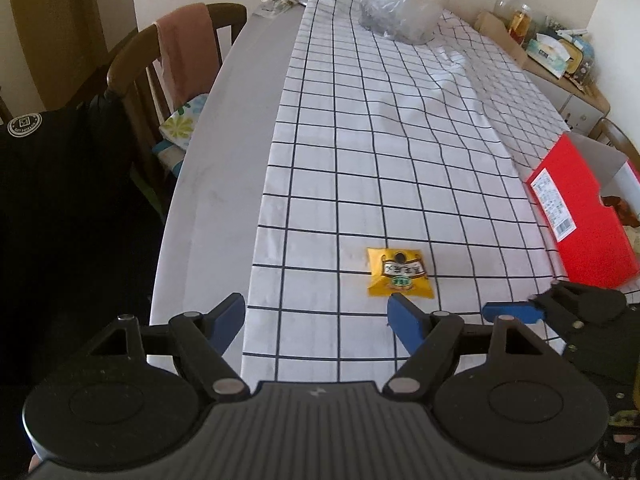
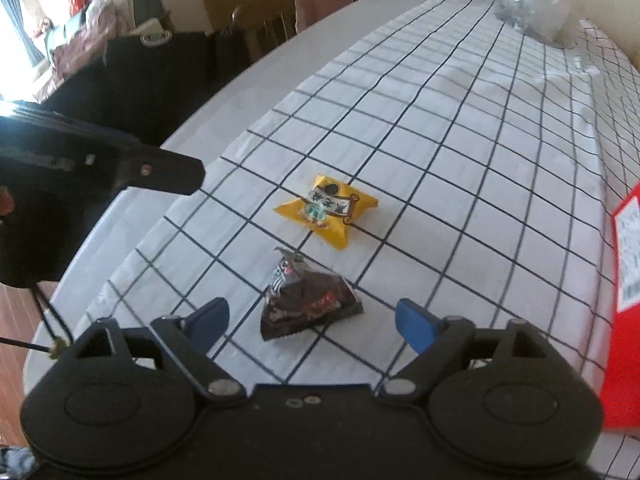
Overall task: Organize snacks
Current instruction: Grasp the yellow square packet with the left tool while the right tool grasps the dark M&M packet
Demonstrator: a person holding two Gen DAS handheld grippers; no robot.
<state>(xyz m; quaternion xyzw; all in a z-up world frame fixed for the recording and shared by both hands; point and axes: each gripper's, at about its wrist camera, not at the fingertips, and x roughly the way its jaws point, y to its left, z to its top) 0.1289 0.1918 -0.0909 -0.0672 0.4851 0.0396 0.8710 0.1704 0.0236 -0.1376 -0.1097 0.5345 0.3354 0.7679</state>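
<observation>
A yellow snack packet (image 1: 400, 272) lies on the checked cloth (image 1: 360, 140), just beyond the right fingertip of my left gripper (image 1: 318, 310). That gripper stands open over bare cloth with nothing between its fingers. In the right wrist view the same yellow packet (image 2: 326, 210) lies farther out, and a dark brown packet (image 2: 308, 300) lies nearer. My right gripper (image 2: 312, 314) is open and straddles the dark packet, with a gap between each blue pad and the wrapper. One blue finger (image 1: 508, 311) of the right gripper shows in the left wrist view.
An open red box (image 1: 580, 220) stands at the right, also seen as a red box (image 2: 628, 280). A crumpled clear plastic bag (image 1: 392, 4) sits at the far end. Wooden chairs (image 1: 172, 60) line the table's left side. A cluttered shelf (image 1: 552, 48) stands at the back right.
</observation>
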